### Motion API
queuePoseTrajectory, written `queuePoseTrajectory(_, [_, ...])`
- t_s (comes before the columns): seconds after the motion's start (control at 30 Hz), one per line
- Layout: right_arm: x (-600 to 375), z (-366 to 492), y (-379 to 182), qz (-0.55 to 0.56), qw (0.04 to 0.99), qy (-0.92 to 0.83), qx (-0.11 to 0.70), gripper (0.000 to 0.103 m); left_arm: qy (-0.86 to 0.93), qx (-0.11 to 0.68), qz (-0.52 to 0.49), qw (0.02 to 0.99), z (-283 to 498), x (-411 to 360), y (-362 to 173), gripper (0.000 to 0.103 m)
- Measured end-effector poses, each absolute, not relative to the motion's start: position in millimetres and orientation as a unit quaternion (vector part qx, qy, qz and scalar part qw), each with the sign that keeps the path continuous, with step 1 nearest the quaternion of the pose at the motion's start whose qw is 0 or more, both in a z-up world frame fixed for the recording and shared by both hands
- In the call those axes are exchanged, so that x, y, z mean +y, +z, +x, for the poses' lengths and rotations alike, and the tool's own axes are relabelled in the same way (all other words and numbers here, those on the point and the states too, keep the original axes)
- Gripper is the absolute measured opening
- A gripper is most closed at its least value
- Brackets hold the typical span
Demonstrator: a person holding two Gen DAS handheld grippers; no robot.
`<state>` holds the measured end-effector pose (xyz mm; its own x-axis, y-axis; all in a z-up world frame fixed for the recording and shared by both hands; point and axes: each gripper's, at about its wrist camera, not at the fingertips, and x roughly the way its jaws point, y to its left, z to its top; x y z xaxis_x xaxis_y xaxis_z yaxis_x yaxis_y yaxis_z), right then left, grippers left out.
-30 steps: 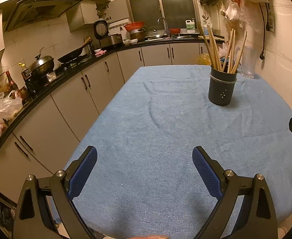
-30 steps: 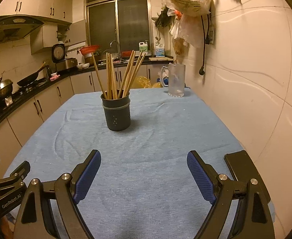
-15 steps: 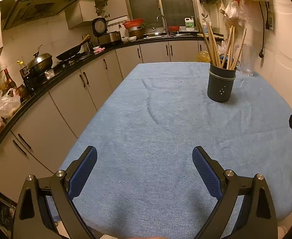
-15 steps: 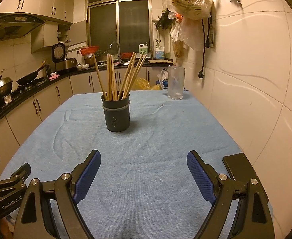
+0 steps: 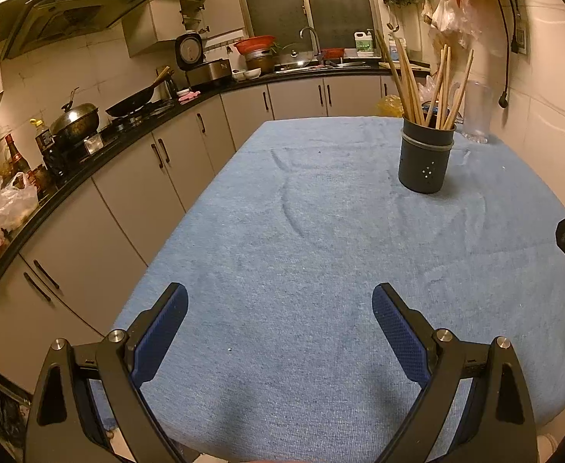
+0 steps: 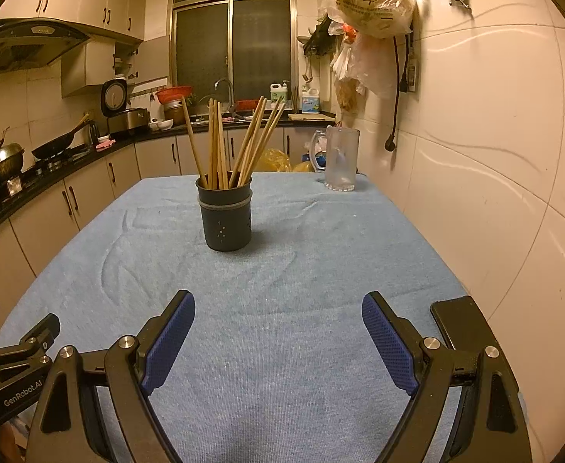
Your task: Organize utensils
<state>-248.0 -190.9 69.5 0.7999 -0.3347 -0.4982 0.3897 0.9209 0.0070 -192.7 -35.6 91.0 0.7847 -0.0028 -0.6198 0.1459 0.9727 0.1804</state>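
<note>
Both cameras had drifted a little over the last second: in the left view the holder (image 5: 426, 162) had slid slightly up the frame, and in the right view it sat a touch higher than before, while nothing on the table itself had shifted.

Nearest, at the bottom of the left view, the left gripper (image 5: 279, 303) hung over the blue cloth (image 5: 301, 270) with its fingers wide apart and nothing between them. The right gripper (image 6: 278, 310) at the bottom of the right view was likewise spread and empty; a black part of the left tool showed at its lower left.

Farther up, the dark holder stood upright on the cloth, right of centre in the left view and just left of centre in the right view (image 6: 225, 218). It held a fan of wooden chopsticks (image 6: 220, 142), ends down inside, tops leaning outward.

Beyond it, in the upper right of the cloth, a clear jug (image 6: 339, 160) stood near the wall; I could not tell what it held.
</note>
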Motion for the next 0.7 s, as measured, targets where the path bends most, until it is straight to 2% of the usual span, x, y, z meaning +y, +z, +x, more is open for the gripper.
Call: queuePoseTrajectory(0.7, [-189.7,-244.3,63.3,0.049,0.943,-0.192,0.267,0.092,-0.043,0.329,0.111,0.937,-193.5,-36.5,86.2,0.096])
